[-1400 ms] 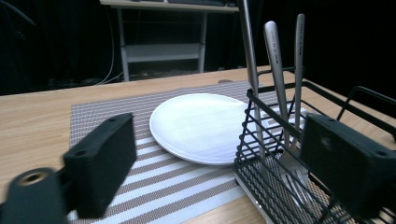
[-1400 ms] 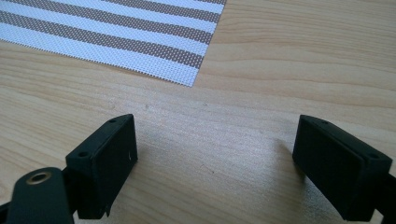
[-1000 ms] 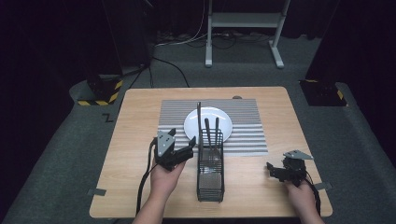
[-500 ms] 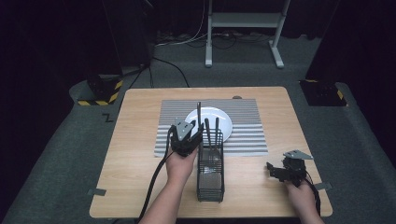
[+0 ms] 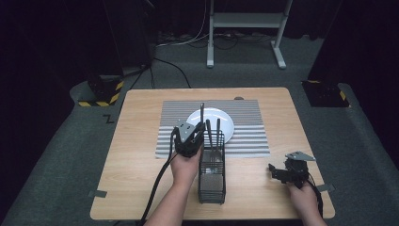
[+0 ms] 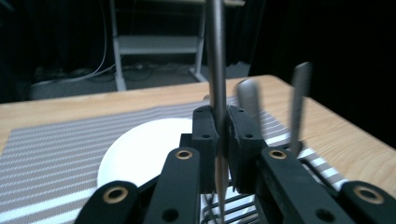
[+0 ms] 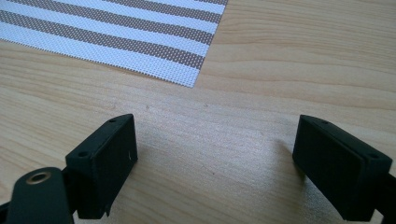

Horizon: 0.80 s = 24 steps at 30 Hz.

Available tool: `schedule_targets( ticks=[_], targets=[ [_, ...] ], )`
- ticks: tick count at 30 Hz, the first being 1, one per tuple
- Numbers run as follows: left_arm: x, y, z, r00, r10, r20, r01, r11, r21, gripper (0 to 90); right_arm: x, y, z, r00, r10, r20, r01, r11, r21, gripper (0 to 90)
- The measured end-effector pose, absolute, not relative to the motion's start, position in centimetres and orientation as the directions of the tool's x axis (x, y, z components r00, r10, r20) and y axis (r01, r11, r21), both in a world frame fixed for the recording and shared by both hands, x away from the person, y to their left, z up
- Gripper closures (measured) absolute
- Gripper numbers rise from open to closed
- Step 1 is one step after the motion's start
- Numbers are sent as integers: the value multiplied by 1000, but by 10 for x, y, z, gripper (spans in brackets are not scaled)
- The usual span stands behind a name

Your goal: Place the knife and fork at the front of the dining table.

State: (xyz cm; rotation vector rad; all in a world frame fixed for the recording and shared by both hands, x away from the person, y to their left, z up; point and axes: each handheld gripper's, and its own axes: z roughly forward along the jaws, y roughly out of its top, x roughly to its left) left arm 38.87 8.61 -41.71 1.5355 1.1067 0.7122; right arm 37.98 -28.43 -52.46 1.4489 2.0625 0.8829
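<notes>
Pinching 1 tall utensil handle [image 6: 215, 70] above the wire basket [image 5: 211, 174], the left claw [image 5: 189, 139] looks ready to lift it, while the right claw [image 5: 288, 170] rests spread wide on the counter [image 5: 141, 155].

We saw a pale wood-grain table [image 5: 136, 141] carrying a placemat [image 5: 244, 136] striped grey and white, its stripes finely dotted in the right gripper view [image 7: 116, 37]. A plain white plate [image 5: 225, 123] lay on the mat. Near it stood a black wire basket [image 5: 211, 176] with dark grey handles [image 5: 218, 129] rising from it. Both the left gripper [image 5: 189, 140] and the right gripper [image 5: 288, 172] were black, with brass-coloured rivets on the left one [image 6: 184, 154]. Far left on the dark grey floor [image 5: 61, 155] sat a black block edged with yellow-and-black hazard stripes [image 5: 101, 92]
</notes>
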Motion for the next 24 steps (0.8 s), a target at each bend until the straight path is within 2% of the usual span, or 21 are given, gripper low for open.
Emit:
schedule_targets(
  ticks=[9,16,24],
  targets=[
    [368,84,-402,424,901,-91,171,19,985,829,380,-284,-525,-335,942,-12,642,237,729,135],
    [350,94,-373,437,893,-107,69,85,994,829,380,-284,-525,-335,942,-12,642,237,729,135],
    [333,114,-339,419,905,-75,-29,96,995,829,380,-284,-525,-337,941,-12,642,239,729,135]
  ],
)
